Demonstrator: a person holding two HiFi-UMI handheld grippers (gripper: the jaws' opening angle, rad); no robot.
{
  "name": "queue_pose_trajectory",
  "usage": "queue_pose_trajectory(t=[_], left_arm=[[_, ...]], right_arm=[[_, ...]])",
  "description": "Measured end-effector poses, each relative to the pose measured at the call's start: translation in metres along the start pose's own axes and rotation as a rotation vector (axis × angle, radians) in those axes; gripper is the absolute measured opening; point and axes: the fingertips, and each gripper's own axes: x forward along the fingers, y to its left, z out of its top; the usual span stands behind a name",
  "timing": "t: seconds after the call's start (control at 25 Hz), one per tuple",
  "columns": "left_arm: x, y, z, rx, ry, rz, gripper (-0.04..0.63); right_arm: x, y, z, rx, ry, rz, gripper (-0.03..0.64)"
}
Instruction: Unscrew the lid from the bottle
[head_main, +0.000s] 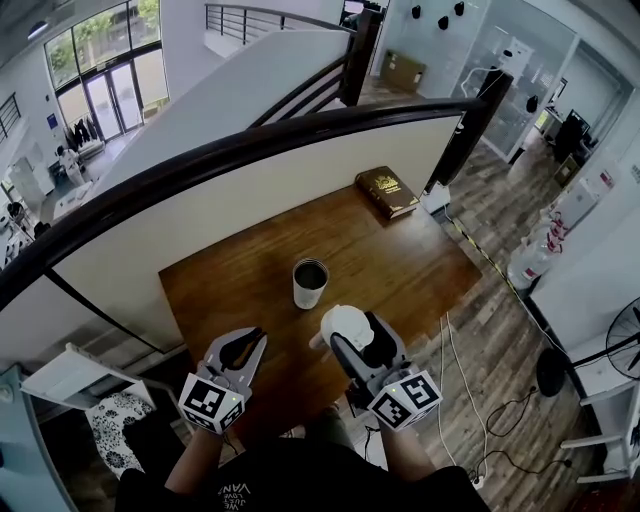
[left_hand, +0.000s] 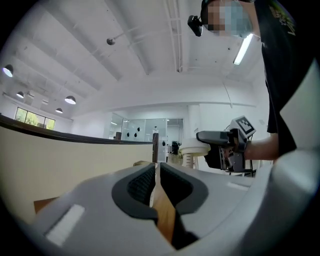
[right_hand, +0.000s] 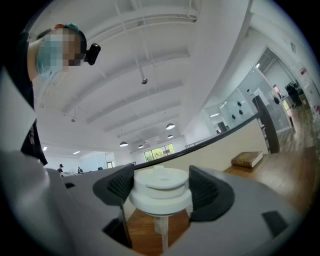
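While the right gripper (head_main: 352, 335) clamps the white lid (right_hand: 161, 192), dip tube (right_hand: 162, 227) hanging below, the bottle (head_main: 310, 283) stands open mid-table, just beyond it and held by nothing. Left gripper (head_main: 250, 345) near left, jaws together on nothing.

Risks:
- tube drips on the wooden table (head_main: 400, 260)
- lid slips if the clamp eases
- a low sweep topples the bottle

1 book (head_main: 388, 190) at the far right, well apart.

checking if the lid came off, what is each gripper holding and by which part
The right gripper holds the white lid by its round sides, tube hanging below. The left gripper holds nothing, jaws shut.
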Motion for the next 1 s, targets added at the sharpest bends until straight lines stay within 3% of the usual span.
queue_pose_trajectory(t=[0.2, 1.0], left_arm=[[-0.013, -0.001, -0.008, -0.03, 0.06, 0.021, 0.012], [-0.034, -0.01, -0.006, -0.029, 0.039, 0.036, 0.011]], right_arm=[[-0.007, 0.012, -0.014, 0.016, 0.016, -0.001, 0.318], [-0.015, 0.032, -0.041, 0.046, 0.059, -0.006, 0.318]])
